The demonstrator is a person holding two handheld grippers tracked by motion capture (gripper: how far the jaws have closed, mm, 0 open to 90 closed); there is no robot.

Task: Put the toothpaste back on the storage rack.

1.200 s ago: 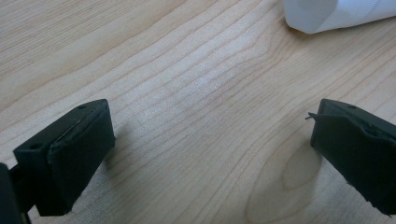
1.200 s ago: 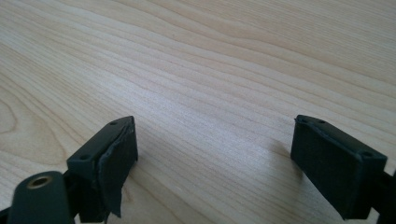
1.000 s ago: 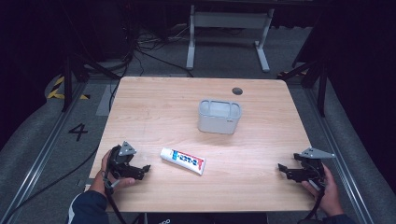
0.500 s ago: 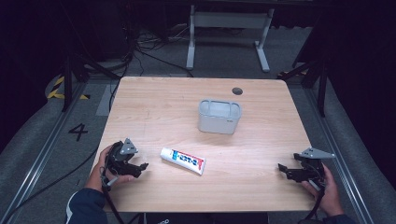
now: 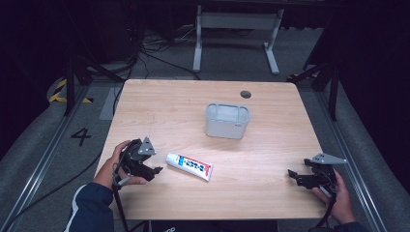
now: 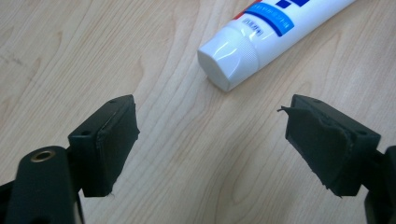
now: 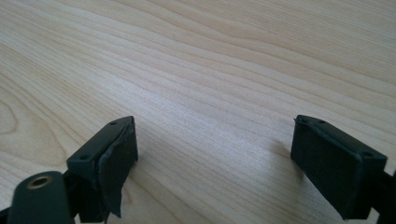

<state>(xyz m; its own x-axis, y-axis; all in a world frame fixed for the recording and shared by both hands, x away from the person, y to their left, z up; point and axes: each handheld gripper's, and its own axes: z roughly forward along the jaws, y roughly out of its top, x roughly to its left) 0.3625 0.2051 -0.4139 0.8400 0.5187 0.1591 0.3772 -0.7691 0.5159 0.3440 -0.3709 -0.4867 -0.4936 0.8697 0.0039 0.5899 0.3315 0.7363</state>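
Toothpaste tube (image 5: 189, 166) flat on table (image 5: 270, 145), at 3 o'clock of left gripper (image 5: 153, 170). Jaws just narrowed, nothing between; right gripper (image 5: 291, 174) apart, idle. Risk: pinching round cap, squirting tube away.

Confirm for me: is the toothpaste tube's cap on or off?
On. The toothpaste tube lies flat on the table, its white ribbed cap screwed on.

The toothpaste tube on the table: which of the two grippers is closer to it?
The left. The left gripper sits just off the cap end of the toothpaste tube, jaws open, not touching it. The right gripper waits far across the table, near its right edge.
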